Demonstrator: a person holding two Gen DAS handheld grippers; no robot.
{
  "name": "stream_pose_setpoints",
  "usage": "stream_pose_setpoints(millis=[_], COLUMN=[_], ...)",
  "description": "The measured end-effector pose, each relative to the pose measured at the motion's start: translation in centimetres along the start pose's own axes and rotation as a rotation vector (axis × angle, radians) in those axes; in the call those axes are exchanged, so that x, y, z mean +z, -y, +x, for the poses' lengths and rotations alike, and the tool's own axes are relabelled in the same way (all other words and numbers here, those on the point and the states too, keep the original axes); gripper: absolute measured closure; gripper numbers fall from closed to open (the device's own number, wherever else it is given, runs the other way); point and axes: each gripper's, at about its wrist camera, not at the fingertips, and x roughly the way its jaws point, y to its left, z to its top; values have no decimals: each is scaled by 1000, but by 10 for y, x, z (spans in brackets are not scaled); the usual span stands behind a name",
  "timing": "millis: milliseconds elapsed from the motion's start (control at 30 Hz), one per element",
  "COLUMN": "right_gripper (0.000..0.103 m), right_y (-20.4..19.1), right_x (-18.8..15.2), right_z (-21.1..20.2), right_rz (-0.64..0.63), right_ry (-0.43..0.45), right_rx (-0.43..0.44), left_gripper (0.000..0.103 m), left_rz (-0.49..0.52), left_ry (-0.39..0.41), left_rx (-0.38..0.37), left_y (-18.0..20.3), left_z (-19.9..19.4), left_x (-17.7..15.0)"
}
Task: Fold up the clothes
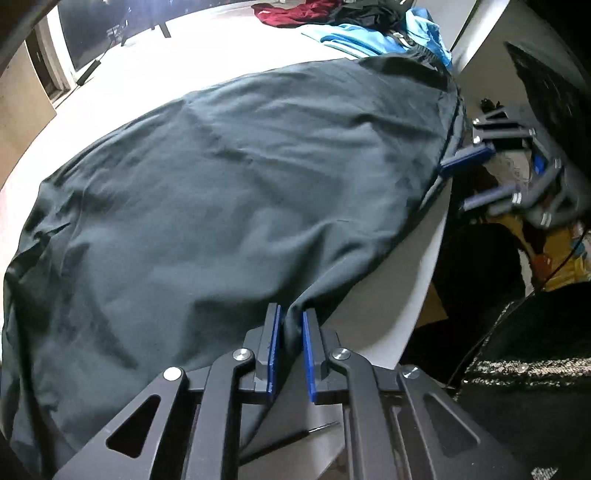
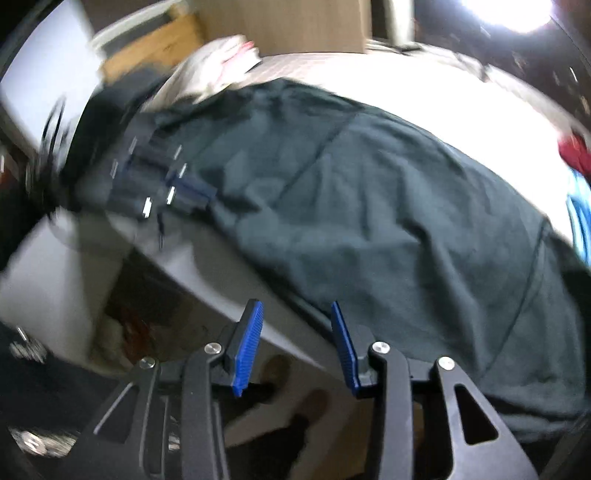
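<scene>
Fingers of the left gripper (image 1: pixel 291 332) stand nearly closed with a pinch of the dark shirt (image 1: pixel 229 177) between the blue pads, at the shirt's near edge by the table (image 1: pixel 417 266) rim. The right gripper (image 2: pixel 297 328) has its fingers well apart with nothing between them; its pads sit just off the table edge, close to the shirt's hem but not gripping it. That view is blurred, so finer detail there is unsure.

The shirt lies spread over the white table, mostly flat with soft wrinkles, its near edge along the rim. No clear fold shows across its body, though whether it is a single layer or already doubled once cannot be told. By my reading the shirt is laid out and held at one point only, so most of the folding of this piece remains.

Far on the table, a heap of clothes (image 1: pixel 354 22), red, black and blue, lies loose and unfolded, so more pieces look left to do.
</scene>
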Motion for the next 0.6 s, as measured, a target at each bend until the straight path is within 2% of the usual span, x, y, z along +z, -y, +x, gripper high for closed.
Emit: stream_pose_setpoints(millis=[67,233,267,300,367,433,467,533,600], right_gripper=[65,65,72,100,100,100,100,100,100], right_y=[-8,-15,-13,-9,7,25,33,38,41], right_x=[-1,-1,1,3,10,20,24,29,34], right_z=[6,23,25,28,23,10,3,-3,-8], right_rz=[-71,-206,-212,-201,-123,-28,6,28,38], right_ry=[-1,-40,-52,-69,-71,-41,-28,-18,-13], right_rx=[-62,-145,-150,-140,-88,-25,1,26,45], left_gripper=[92,92,92,88,86,75,72,61,56], left_rz=[7,-12,-21,-27,-30,-20,-15,19,84], left_ry=[-11,-14,-12,-9,3,27,40,64,80], left_rx=[-7,-27,-22,-23,-29,-26,-24,-5,48], left_y=[-1,-7,-10,-11,-10,-3,3,18,35], left_z=[0,-1,-2,-5,-12,-20,-23,-27,-24], left_x=[3,4,4,2,-2,-8,-11,-16,-18])
